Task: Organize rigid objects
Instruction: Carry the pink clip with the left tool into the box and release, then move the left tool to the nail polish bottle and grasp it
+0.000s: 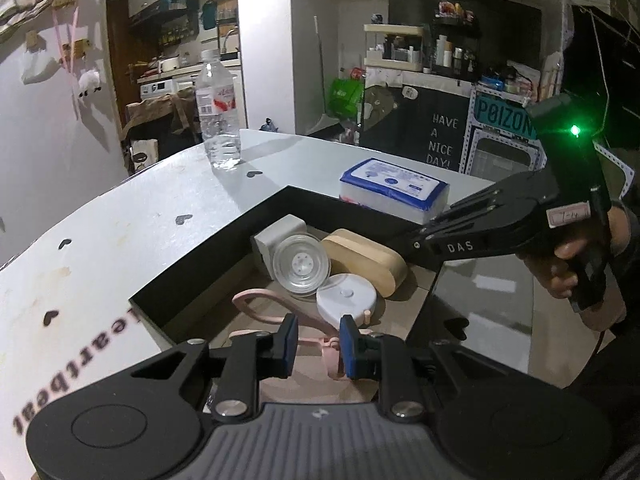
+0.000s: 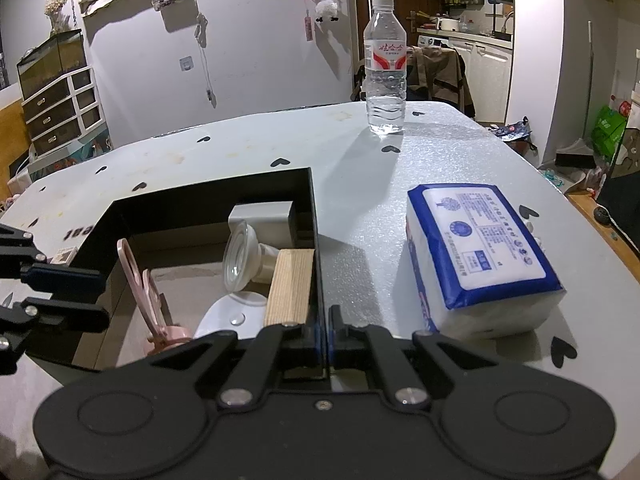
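The pink scissors (image 1: 276, 312) lie lengthwise in the black box (image 1: 224, 248), clamped at their pivot by the left gripper (image 1: 318, 346), while the right gripper (image 2: 324, 344) pinches the box's wall.

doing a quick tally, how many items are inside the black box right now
5: a white block in the far corner, a clear round lid leaning on it, a wooden oval box beside it, a white disc in front, pink scissors nearest. Others may be hidden.

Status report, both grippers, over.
Left gripper shut on scissors inside box. Right gripper shut on box wall. Tissues, bottle outside, not blocking.
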### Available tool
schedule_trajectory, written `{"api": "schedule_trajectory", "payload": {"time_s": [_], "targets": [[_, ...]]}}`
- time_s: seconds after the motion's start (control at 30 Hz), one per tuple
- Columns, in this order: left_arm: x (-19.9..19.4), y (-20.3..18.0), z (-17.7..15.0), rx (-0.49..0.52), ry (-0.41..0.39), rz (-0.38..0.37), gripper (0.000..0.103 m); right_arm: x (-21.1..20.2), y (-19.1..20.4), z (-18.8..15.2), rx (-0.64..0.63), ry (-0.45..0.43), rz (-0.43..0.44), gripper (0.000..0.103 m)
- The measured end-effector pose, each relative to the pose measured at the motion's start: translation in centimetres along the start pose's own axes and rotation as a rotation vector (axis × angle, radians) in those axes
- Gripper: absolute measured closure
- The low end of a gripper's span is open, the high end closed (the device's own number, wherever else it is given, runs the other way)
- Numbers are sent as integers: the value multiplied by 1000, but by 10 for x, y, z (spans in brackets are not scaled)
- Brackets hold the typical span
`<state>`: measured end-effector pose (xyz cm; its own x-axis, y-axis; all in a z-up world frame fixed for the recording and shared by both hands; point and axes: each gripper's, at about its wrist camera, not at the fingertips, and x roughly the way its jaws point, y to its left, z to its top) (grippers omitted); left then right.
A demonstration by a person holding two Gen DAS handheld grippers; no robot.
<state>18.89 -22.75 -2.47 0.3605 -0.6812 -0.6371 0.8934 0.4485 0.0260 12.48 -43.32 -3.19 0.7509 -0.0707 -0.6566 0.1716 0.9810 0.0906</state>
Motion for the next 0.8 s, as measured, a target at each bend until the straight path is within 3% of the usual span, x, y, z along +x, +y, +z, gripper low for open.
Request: {"api": "schedule_trajectory", "payload": {"time_s": [0.27, 0.5, 0.6, 0.8], "targets": [[-21, 1, -6, -51, -23, 10, 75, 0, 0, 0, 1, 0, -4, 99], [-38, 9, -20, -139, -44, 49, 22, 0, 0, 0, 1, 1, -4, 99], [-45, 15, -27, -182, -57, 75, 12, 0, 0, 0, 1, 1, -6, 99], [-56, 33, -44, -293, -77, 146, 0, 1, 0, 0, 0, 1, -13, 99]]}}
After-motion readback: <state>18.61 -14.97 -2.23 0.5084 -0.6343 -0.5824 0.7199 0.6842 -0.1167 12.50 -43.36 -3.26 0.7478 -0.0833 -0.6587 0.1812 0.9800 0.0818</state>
